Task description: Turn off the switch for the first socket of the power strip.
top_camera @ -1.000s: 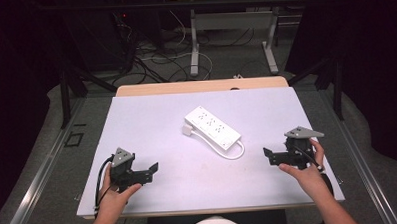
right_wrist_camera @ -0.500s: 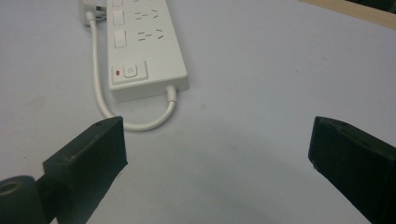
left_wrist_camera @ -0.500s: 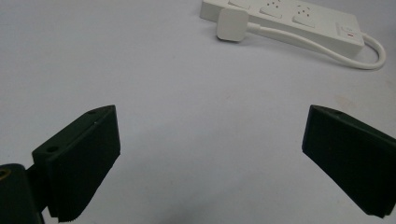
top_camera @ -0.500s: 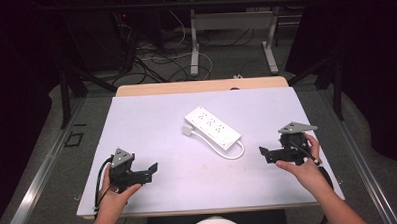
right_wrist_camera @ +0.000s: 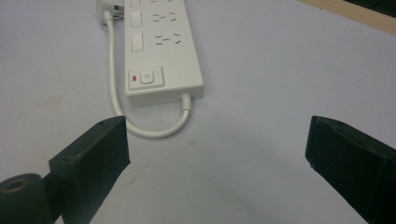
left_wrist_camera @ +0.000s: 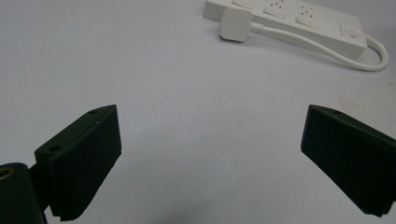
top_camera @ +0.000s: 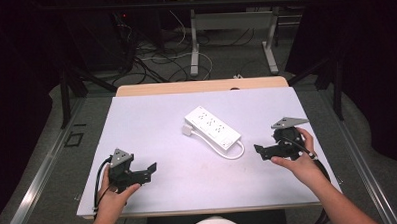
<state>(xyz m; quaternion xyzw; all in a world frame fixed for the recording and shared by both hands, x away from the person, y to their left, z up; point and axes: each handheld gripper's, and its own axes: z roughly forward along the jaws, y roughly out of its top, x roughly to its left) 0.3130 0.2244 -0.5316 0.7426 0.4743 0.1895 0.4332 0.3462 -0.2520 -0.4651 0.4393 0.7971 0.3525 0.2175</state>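
Two grippers hover over the table [top_camera: 151, 118], one on either side of a white power strip [top_camera: 213, 128], and neither touches it. The strip lies flat near the middle of the table, sockets up, its long axis running on a diagonal: the end with the plug [top_camera: 187, 130] points toward the far left corner, and the switch end points toward the near right, where the person's right hand is. From that switch end the short white cable [top_camera: 232, 153] loops out and doubles back along the strip's near side to the plug, which sits just beside the opposite end; that tidy fold looks like how the strip was laid out for handling. The left gripper [top_camera: 149, 169] is held well apart from the strip, toward the near left, jaws spread wide with nothing between them. The right gripper [top_camera: 260, 151] is nearer, just off the cable loop, also gaping and empty, and its own view looks straight along the strip from the switch [right_wrist_camera: 145, 77] end. My guess is the hands are placed this way to come at the strip from both ends, the right one closest to a first grasp.
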